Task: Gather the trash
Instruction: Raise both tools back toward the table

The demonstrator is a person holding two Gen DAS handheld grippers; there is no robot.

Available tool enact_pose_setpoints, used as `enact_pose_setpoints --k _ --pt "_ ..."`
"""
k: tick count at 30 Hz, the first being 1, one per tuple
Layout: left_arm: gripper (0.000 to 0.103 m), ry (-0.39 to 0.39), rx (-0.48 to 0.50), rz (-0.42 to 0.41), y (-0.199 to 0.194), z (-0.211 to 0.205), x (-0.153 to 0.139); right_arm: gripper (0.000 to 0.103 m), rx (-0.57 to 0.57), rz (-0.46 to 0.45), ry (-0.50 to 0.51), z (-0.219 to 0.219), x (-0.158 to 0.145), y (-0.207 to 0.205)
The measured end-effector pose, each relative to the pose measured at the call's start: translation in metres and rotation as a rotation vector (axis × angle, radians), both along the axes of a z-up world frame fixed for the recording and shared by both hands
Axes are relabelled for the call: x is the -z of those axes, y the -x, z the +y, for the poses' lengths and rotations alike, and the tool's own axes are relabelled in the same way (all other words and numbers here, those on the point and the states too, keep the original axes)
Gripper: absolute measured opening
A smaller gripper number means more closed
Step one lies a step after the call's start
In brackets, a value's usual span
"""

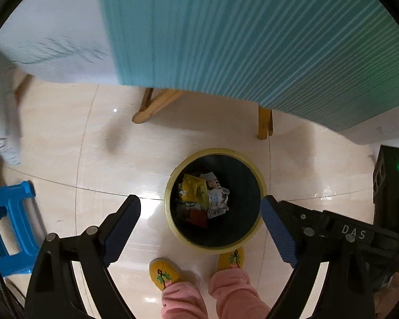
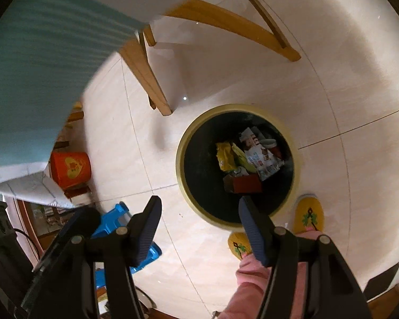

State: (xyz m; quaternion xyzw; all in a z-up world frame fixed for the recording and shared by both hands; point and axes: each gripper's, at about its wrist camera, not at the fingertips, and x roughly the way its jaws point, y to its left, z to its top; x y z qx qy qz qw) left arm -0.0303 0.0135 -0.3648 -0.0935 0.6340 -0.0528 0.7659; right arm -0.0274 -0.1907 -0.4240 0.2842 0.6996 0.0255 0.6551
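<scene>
Trash lying heaped at bottom of round bin on tiled floor; wrappers and red box visible, no single long axis. We are holding both grippers steeply downward over bin. Left gripper standing wide open, empty, jaws straddling bin mouth, directly above heap. Right gripper gaping partway, empty, bin lying ahead and slightly right of it. We are judging left nearer.

Teal striped cloth hangs over table edge, wooden legs beneath. Blue plastic stool on pale tiled floor. Orange bucket under table. Yellow slippers, pink trouser legs.
</scene>
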Motion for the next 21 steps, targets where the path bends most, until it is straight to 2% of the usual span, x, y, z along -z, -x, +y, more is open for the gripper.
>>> enact_pose_setpoints --k 7,21 --pt "0.090 0.013 -0.020 -0.063 0.019 0.018 -0.085 0.061 -0.082 -0.021 0.019 0.010 -0.070 0.018" --pt "0.090 -0.039 0.015 -0.262 0.032 0.045 -0.262 0.061 -0.158 -0.262 0.098 0.040 -0.256 0.024"
